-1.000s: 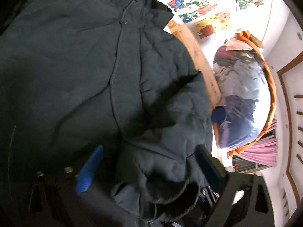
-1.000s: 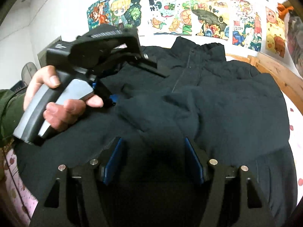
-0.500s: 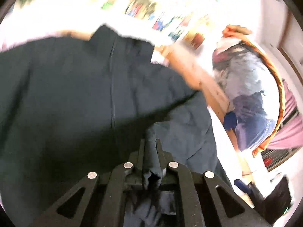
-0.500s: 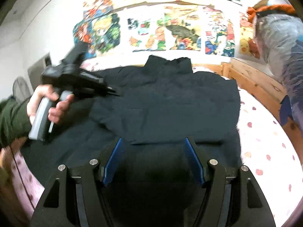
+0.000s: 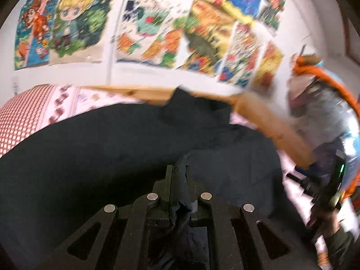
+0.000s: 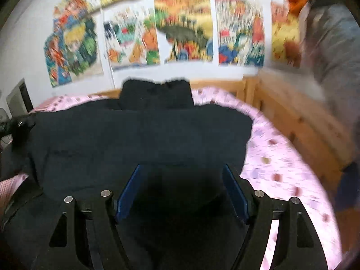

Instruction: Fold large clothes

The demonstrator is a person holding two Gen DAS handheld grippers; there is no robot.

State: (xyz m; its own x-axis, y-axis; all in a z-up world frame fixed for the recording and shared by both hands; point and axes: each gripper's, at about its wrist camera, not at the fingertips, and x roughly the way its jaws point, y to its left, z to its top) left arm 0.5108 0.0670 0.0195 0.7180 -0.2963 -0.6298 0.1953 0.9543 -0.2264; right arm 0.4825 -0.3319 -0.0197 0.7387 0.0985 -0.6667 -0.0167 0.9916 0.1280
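A large dark jacket (image 6: 139, 135) lies spread on the pink bed, collar toward the wall; it also shows in the left wrist view (image 5: 101, 144). My left gripper (image 5: 178, 171) is shut on a bunched fold of the jacket's fabric, which hangs between the jaws. My right gripper (image 6: 183, 180) is open and empty, its blue pads (image 6: 130, 186) wide apart above the jacket's near part. The left gripper's body shows at the far left of the right wrist view (image 6: 15, 126). Both views are blurred.
The bed has a pink patterned sheet (image 6: 281, 157) and a wooden frame (image 6: 299, 117). Colourful posters (image 6: 184, 27) cover the wall behind. An orange-rimmed bag of clothes (image 5: 328, 121) stands to the right. A checked pillow (image 5: 20, 112) lies at the left.
My left gripper closed on the jacket's fabric and has swung left and back, pulling the fold along. My right gripper has pulled back from the jacket, still open.
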